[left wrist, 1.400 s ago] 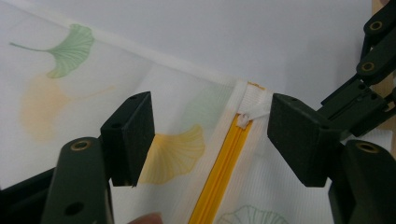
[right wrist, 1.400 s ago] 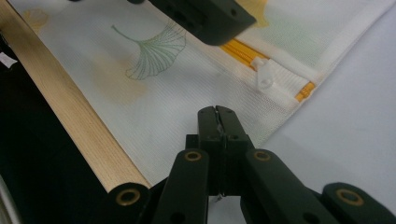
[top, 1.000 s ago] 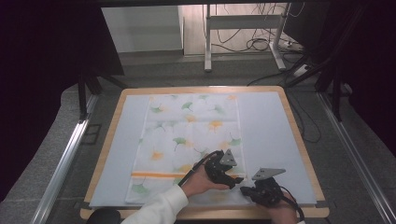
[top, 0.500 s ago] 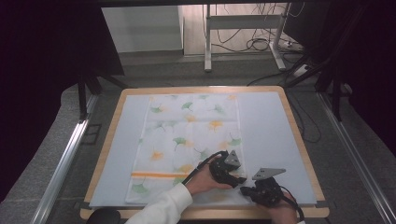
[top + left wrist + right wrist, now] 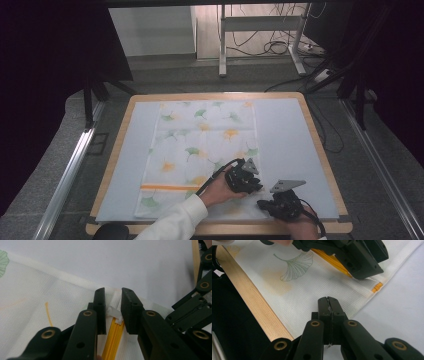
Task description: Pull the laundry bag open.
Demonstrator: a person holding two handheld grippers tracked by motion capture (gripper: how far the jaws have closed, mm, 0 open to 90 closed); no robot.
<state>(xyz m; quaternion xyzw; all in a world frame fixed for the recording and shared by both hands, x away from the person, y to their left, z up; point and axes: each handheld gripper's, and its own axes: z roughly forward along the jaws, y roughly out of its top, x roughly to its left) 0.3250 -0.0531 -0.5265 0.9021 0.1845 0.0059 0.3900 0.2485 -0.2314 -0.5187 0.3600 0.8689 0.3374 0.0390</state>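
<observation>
- High view: since the earlier frames the left gripper [image 5: 243, 178] has crept a little along the cloth cover [image 5: 200, 150]; its fingers have just been closing. Right gripper [image 5: 280, 205] sits near the table [image 5: 320, 150] edge.
- Left gripper view: fingers [image 5: 100, 307] narrowly spread, white zipper pull [image 5: 113, 312] between them, not yet pinched; yellow zipper [image 5: 115, 337] runs back between them.
- Right gripper view: fingers [image 5: 323, 307] pressed together on woven, leaf-printed fabric, apparently pinning it.
- Risk: small smooth tab may slip out sideways; thin cloth could bunch.

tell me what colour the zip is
Yellow-orange zip with a white pull; left gripper view shows it best.
</observation>
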